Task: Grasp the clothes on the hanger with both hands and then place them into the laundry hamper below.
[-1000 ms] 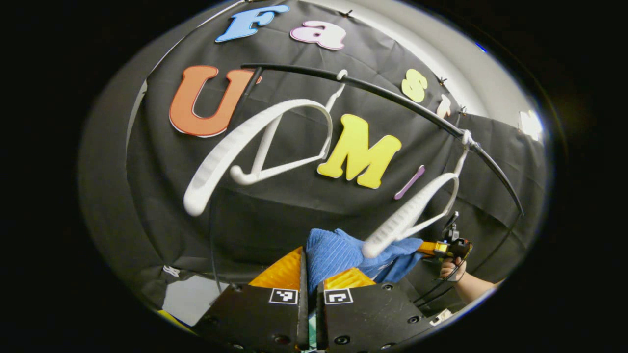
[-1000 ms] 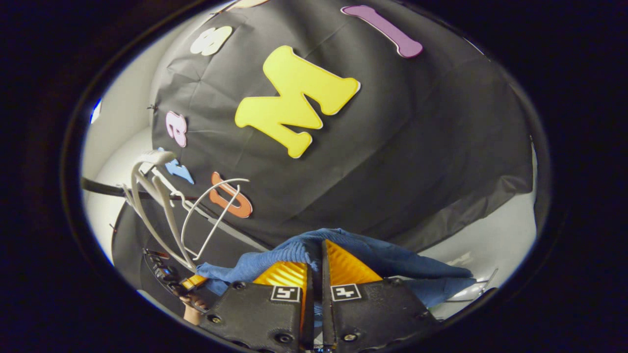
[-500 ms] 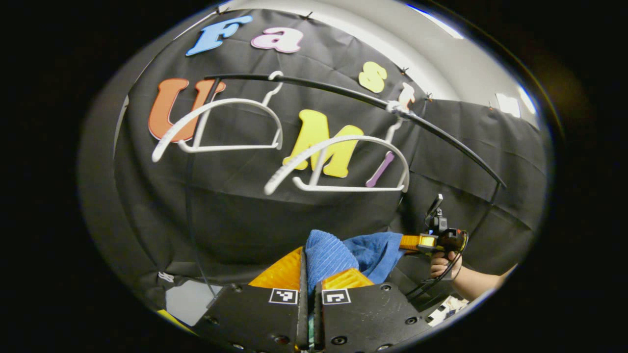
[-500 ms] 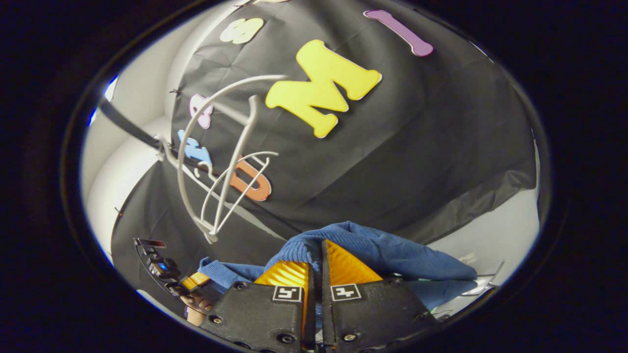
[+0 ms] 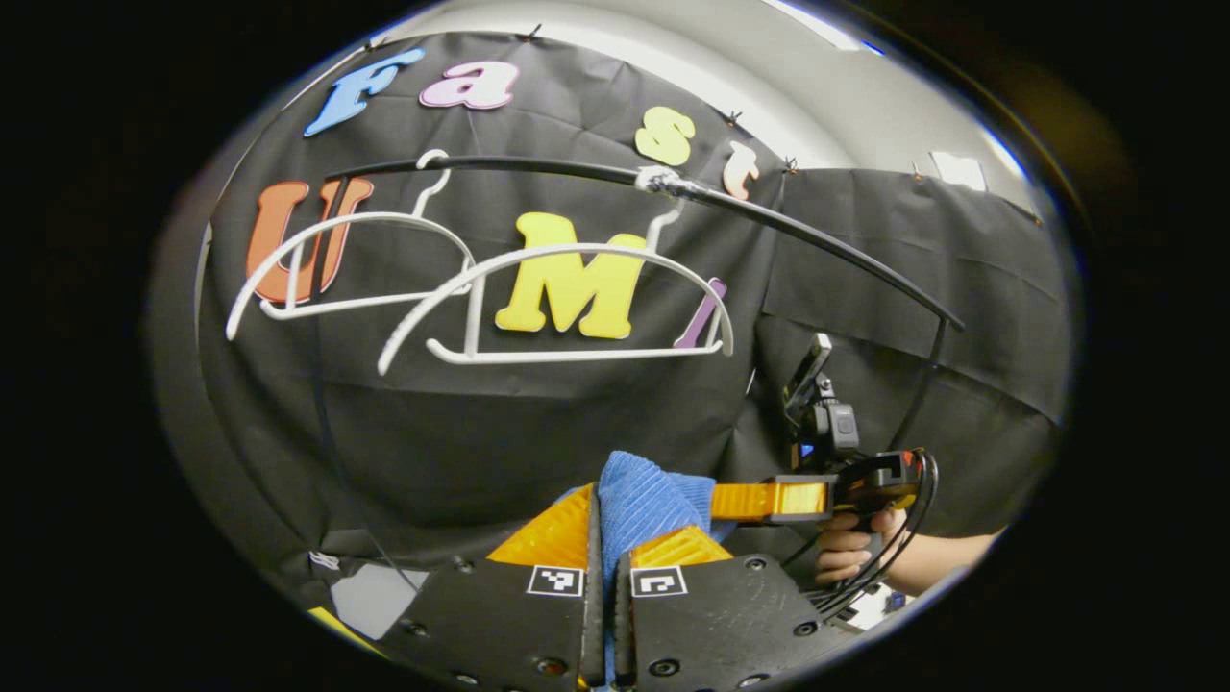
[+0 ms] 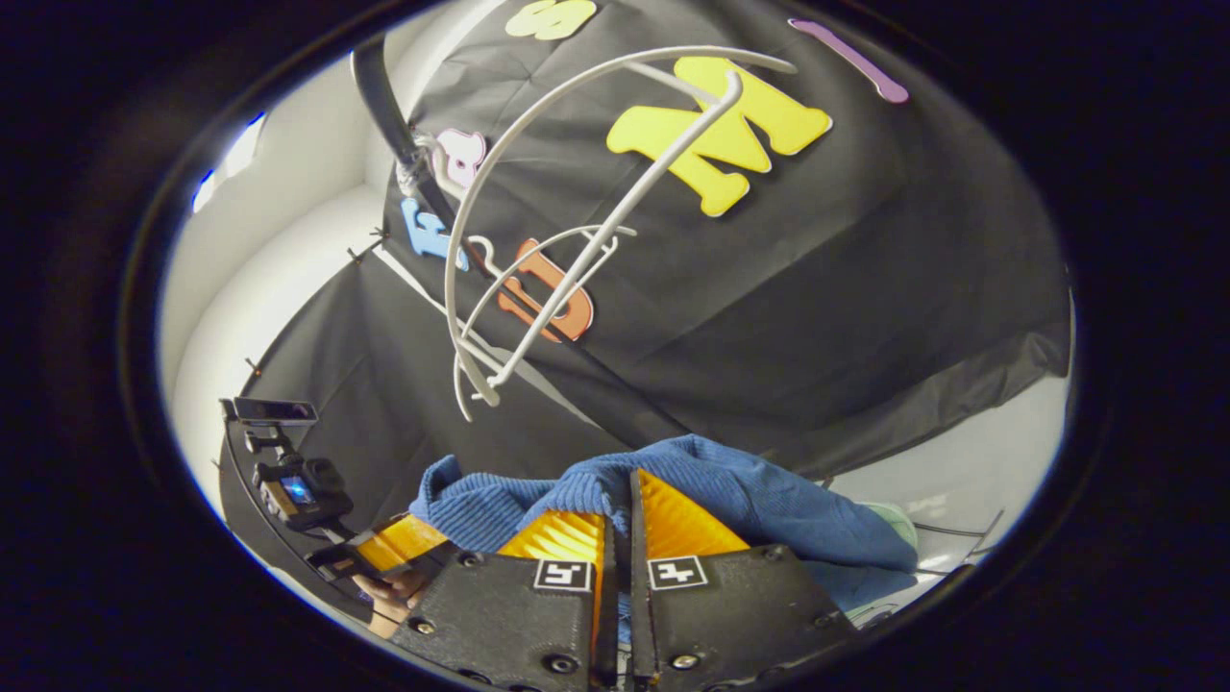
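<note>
Garment [image 5: 642, 500]: blue, fine ribbed knit; same blue ribbing in the right gripper view [image 6: 759, 495].
Hangers: both white, the near one [image 5: 562, 308] and the far one [image 5: 336, 264].
Rail [image 5: 538, 169]: black.
Gripper bodies carry small black-and-white square markers [image 5: 555, 580] [image 6: 561, 575].
Booth wall cloth [image 5: 538, 423]: black. Wall behind it [image 6: 279, 288]: white.
A pale green patch [image 6: 898, 524] shows beside the garment's edge; cannot tell what it is.
</note>
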A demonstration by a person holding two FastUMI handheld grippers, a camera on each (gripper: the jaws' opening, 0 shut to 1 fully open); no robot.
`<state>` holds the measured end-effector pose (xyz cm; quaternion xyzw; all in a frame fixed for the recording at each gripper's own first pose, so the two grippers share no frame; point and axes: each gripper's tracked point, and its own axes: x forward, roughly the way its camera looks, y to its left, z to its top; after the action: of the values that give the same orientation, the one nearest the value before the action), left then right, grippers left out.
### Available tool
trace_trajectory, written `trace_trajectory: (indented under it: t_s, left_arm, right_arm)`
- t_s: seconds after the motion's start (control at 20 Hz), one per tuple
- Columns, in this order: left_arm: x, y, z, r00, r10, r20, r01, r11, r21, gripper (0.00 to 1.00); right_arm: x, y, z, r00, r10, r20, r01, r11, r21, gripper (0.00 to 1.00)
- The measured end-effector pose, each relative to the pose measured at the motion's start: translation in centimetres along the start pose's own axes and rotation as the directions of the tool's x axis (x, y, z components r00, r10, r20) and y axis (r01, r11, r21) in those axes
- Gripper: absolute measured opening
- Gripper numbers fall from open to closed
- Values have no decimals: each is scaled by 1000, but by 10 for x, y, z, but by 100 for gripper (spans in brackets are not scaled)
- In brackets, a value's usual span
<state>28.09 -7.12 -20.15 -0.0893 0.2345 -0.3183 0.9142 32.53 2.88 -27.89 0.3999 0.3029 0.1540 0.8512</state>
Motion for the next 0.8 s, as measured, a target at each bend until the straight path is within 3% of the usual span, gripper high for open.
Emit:
trace_trajectory:
  t_s: [0.25, 0.6, 0.8]
  left_arm:
    - [20, 17, -58, 993, 57, -103, -57, 998, 4, 4]
    - [34, 50, -126, 965, 143, -221, -148, 989, -4, 4]
    - [35, 70, -170, 923, 207, -324, -217, 976, 6, 4]
  right_arm:
    - [23, -53, -43, 993, -86, -78, 94, 990, 103, 8]
    - [53, -110, -80, 964, -205, -171, 227, 966, 121, 8]
    - [62, -143, -110, 919, -305, -248, 329, 943, 58, 8]
